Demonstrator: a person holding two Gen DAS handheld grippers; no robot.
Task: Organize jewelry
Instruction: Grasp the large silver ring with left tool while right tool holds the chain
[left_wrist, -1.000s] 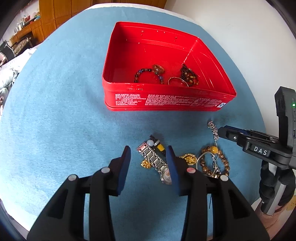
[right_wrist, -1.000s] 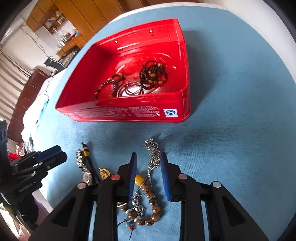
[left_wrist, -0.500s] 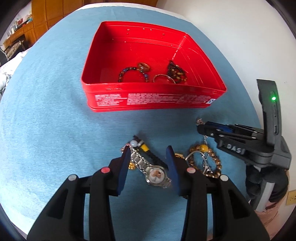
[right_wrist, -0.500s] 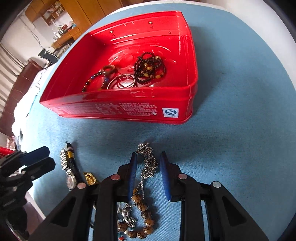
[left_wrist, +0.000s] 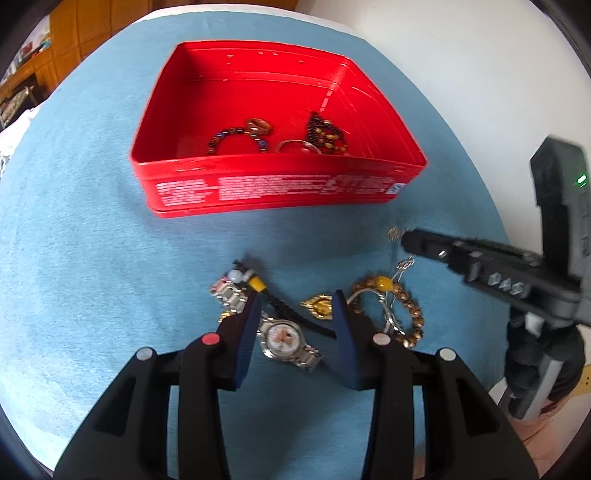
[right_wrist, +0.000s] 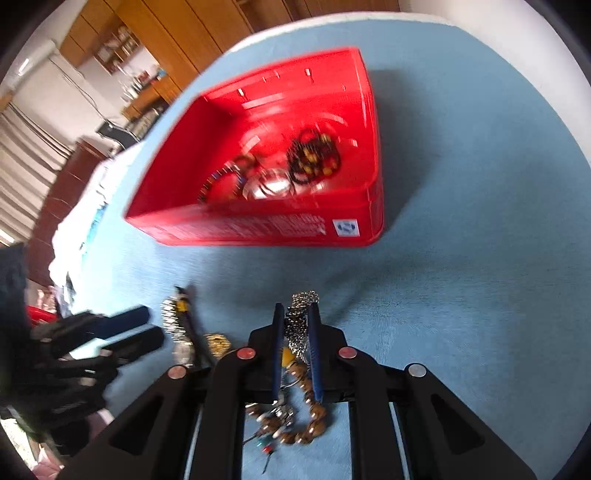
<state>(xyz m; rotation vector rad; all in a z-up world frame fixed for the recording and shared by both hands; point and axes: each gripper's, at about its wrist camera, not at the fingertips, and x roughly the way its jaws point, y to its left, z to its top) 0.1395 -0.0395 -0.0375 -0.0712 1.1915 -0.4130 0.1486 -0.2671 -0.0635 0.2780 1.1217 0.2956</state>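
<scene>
While my left gripper (left_wrist: 295, 306) stands with its jaws spread wide on either side of a silver wristwatch (left_wrist: 282, 338), my right gripper (right_wrist: 297, 325) has its blue pads pinched onto a silver chain necklace (right_wrist: 301, 314), the links bunched between them and poking out past the tips. Both sit on a blue cloth (left_wrist: 92, 258) spread over the table.

The watch lies face up on its metal band, flanked by a black cord with a yellow bead (left_wrist: 257, 284) and a small gold pendant (left_wrist: 319, 306). Just right of these, a brown beaded bracelet (left_wrist: 406, 310) with one amber bead rests on the cloth; in my right wrist view it lies under the gripper, with the chain trailing down into it.

Beyond the loose pieces stands an open red tin (left_wrist: 280, 192). Inside I see a dark beaded bracelet (left_wrist: 236, 138), a brown ring (left_wrist: 258, 125), a silver bangle (left_wrist: 295, 146) and a heap of dark and amber beads (left_wrist: 327, 133). White print runs along its near wall, too small and blurred for me to read, with a small white square label at the right end (right_wrist: 345, 227).

On the side of the right gripper, raised letters read "DAS" (left_wrist: 506, 284), and a green light (left_wrist: 580, 180) glows on its upright housing.
</scene>
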